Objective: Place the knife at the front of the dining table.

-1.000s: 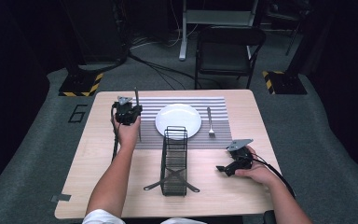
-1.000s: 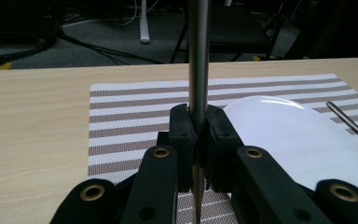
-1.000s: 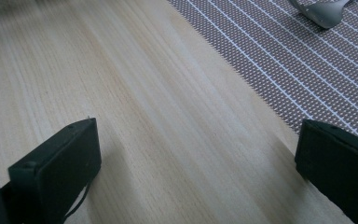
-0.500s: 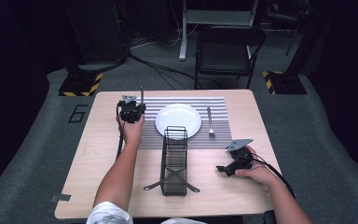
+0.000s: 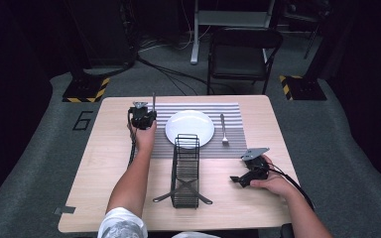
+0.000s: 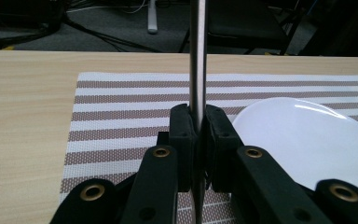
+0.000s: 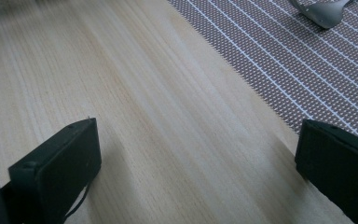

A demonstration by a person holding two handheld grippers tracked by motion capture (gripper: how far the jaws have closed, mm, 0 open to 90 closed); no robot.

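The pads point(image 6: 182, 135) of the left gripper point(image 6: 198, 126) were clamped tight on a slender metal utensil point(image 6: 198, 56), gripping it low on its shaft so that it stood nearly upright. From its flat, narrow shaft it was probably a table knife, but its upper end was cut off in the left gripper view and too small to read from above. Compared with a second before, the left gripper point(image 5: 143, 119) had drifted a little toward the white plate point(image 5: 190, 128) and sunk slightly. The grip and the upright pose of the utensil point(image 5: 154, 101) were unchanged. It hung over the left part of the striped placemat point(image 6: 130, 102), just beside the plate's left rim point(image 6: 303, 140).

That small approach looked like the lining-up before a set-down. The fork point(image 5: 223, 130) already lay on the mat to the right of the plate, so the utensil seemed bound for the free strip on the left and would need tipping flat first.

The right gripper point(image 7: 196, 154) had not shifted. Its jaws stood wide apart with nothing between them, low over the bare wooden table point(image 5: 104, 163) at the mat's near edge. The fork point(image 7: 324, 11) was well ahead of it. The black wire rack point(image 5: 185, 171) stood between the two arms.
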